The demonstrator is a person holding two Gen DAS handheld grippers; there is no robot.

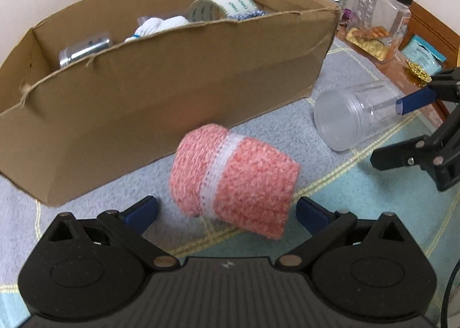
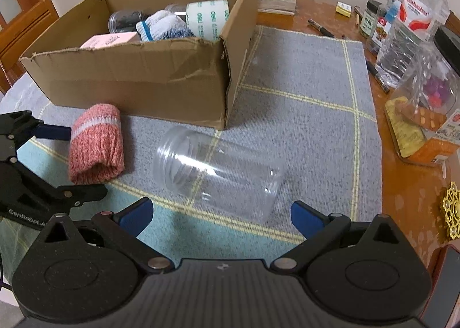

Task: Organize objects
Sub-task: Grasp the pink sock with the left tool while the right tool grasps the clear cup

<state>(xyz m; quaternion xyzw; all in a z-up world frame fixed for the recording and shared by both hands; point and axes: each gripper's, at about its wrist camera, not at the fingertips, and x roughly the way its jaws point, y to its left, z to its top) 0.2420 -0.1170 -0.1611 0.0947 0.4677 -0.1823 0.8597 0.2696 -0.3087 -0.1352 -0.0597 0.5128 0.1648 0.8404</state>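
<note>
Left gripper (image 1: 227,208): the jaws are spread wide and nothing is gripped; the blue pads are seen either side of the near end of the pink roll, seemingly without contact, though motion blur makes this uncertain.
Right gripper (image 2: 222,214): the jaws are likewise held wide apart and empty, with the clear jar lying just beyond the fingertips.
Pink knitted roll (image 1: 234,178): a rolled pink cloth with a white band around its middle is seen on the grey mat (image 2: 302,74), just in front of the near wall of the cardboard box, to the left of the jar.
Clear jar (image 2: 218,171): an empty, lidless plastic jar is laid on its side on the mat, its threaded mouth turned toward the left, near the box's right corner.
Cardboard box (image 2: 138,77): open-topped, at the far left of the mat; a tape roll (image 2: 208,18), a white and blue glove (image 2: 162,26), a pink carton (image 2: 107,38) and a small lidded container (image 2: 125,20) are held inside.
Surface (image 2: 408,184): brown wood is exposed to the right of the mat, where bottles and jars are crowded.
</note>
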